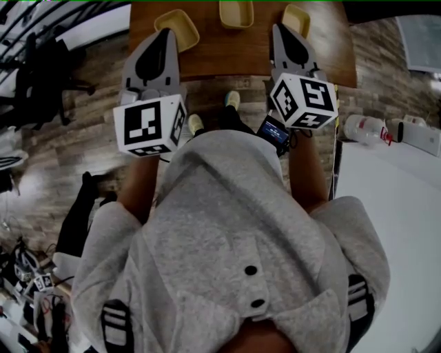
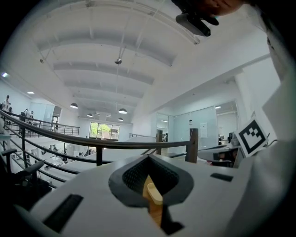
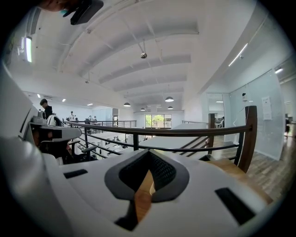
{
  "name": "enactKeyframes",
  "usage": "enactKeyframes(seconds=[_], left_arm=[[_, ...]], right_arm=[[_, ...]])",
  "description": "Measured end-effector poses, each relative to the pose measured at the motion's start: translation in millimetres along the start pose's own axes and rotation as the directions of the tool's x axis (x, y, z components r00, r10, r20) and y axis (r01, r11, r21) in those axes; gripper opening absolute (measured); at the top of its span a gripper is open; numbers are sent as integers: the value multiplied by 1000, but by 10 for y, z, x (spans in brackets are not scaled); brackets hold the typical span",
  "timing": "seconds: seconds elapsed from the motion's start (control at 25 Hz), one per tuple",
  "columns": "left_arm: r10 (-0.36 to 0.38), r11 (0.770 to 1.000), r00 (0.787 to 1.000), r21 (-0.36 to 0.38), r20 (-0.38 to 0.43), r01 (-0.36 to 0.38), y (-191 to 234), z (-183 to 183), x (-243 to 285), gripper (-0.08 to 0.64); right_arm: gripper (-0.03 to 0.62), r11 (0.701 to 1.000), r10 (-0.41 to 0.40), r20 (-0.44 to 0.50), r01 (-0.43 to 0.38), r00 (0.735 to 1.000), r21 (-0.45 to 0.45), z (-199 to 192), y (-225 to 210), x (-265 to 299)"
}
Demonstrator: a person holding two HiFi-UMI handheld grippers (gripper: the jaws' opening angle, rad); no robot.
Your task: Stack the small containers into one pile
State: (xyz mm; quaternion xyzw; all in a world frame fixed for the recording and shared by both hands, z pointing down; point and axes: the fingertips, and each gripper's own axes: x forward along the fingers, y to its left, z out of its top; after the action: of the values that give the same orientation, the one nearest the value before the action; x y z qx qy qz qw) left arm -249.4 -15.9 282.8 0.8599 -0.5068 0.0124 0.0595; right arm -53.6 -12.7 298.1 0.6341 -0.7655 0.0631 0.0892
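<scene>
In the head view three small yellow containers stand apart along the wooden table (image 1: 227, 58): one at the left (image 1: 177, 29), one in the middle (image 1: 236, 14), one at the right (image 1: 296, 21). My left gripper (image 1: 164, 32) hovers over the table's near edge, its tip next to the left container, jaws shut and empty. My right gripper (image 1: 278, 29) is held the same way beside the right container, also shut with nothing in it. In the left gripper view a bit of yellow container (image 2: 154, 194) shows through the slit behind the shut jaws.
A black office chair (image 1: 41, 76) stands on the floor at the left. A white bottle (image 1: 365, 127) lies on the floor at the right, next to a white tabletop (image 1: 393, 200). A dark railing (image 2: 92, 141) and a wooden chair back (image 3: 249, 139) lie beyond the table.
</scene>
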Motion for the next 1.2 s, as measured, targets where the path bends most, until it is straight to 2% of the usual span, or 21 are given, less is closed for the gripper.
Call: enactKeyframes(seconds=[0.24, 0.56, 0.96, 1.2], left_arm=[[28, 999, 1000, 24, 3, -28, -34, 108, 178, 11], [53, 998, 999, 36, -6, -53, -276, 114, 710, 11], [86, 995, 996, 49, -37, -84, -645, 65, 1384, 11], [110, 992, 992, 64, -59, -106, -800, 9, 1727, 11]], right_arm=[[11, 1000, 10, 1, -10, 1000, -2, 44, -232, 155], [11, 1000, 24, -13, -24, 1000, 10, 29, -805, 382], [11, 998, 63, -74, -62, 995, 12, -160, -1624, 631], [11, 993, 119, -135, -121, 984, -6, -346, -1974, 821]])
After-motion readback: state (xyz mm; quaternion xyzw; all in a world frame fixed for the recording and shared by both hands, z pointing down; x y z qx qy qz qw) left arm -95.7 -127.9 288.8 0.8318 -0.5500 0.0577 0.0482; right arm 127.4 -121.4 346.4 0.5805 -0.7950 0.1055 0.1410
